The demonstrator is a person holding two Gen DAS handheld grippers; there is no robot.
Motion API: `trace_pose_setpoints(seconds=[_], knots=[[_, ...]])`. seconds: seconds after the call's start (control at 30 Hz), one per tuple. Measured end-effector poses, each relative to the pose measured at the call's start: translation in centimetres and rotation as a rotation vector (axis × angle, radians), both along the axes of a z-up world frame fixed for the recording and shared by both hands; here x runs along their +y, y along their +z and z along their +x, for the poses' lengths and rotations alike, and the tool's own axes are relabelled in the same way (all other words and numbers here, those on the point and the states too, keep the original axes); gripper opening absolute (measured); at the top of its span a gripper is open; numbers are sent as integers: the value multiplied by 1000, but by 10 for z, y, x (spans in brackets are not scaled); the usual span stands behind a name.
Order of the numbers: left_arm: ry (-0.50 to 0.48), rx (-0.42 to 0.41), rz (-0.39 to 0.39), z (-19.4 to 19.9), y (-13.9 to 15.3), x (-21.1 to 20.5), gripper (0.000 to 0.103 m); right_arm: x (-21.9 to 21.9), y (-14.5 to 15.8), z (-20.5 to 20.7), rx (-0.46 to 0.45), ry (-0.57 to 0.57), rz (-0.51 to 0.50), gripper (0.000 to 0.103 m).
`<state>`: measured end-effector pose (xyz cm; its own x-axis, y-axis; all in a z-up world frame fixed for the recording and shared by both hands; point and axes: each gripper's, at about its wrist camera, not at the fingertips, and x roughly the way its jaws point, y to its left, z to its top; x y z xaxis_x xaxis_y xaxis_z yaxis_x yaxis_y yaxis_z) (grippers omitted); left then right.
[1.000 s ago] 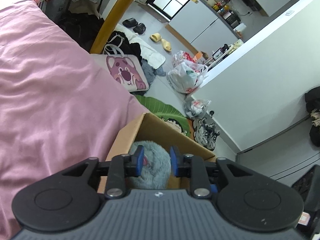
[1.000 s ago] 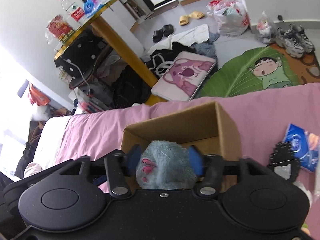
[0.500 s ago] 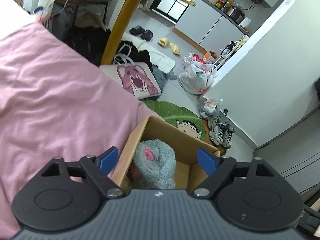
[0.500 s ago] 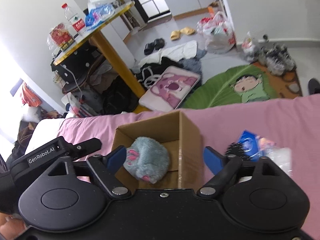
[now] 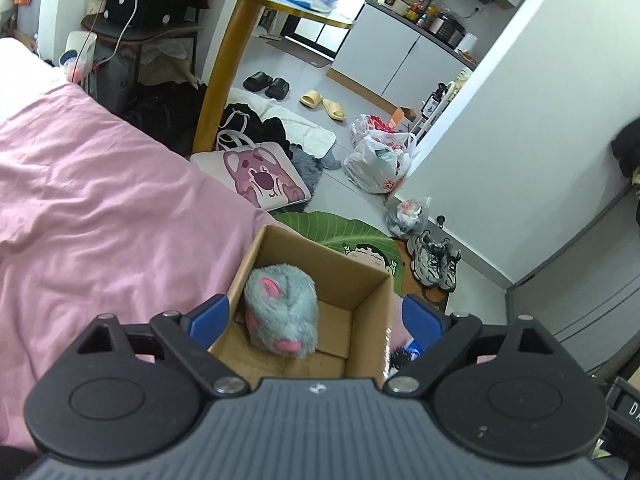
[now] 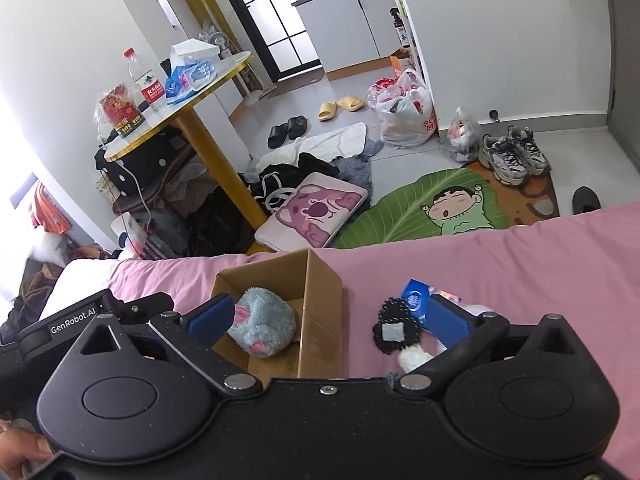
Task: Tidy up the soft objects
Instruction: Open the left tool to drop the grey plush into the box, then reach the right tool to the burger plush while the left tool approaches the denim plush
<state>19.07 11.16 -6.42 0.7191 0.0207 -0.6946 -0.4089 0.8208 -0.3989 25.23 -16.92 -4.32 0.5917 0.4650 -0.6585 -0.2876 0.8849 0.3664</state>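
Now that both pairs of jaws have sprung wide and let go, the grey plush toy (image 5: 282, 312) lies in the cardboard box (image 5: 368, 320) just ahead of the left gripper (image 5: 316, 320); the empty right gripper (image 6: 328, 320) can turn to the soft bits (image 6: 408, 320) nearby.

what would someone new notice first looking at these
The fluffy grey plush toy with pink patches, lying inside the open cardboard box on the pink bedsheet. Both tongs, left and right, stand wide open and empty. Right of the box lies a small heap including a blue packet.
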Motion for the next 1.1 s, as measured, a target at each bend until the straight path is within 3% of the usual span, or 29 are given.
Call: trace_pose_setpoints(seconds=[0.13,0.33,0.6,1.1], knots=[[-24,6,16,-10,11,-17,92,-15,7,-12,-16,2,-8,103],[-73,7,113,-25,26,-48,92,-37,13,-29,-52,6,-27,103],[-122,22,152,-41,31,-82,92,-69,12,-48,-73,-9,-29,103],[-203,81,208,-50,25,-142,92,-121,-8,-55,9,-35,-6,103]])
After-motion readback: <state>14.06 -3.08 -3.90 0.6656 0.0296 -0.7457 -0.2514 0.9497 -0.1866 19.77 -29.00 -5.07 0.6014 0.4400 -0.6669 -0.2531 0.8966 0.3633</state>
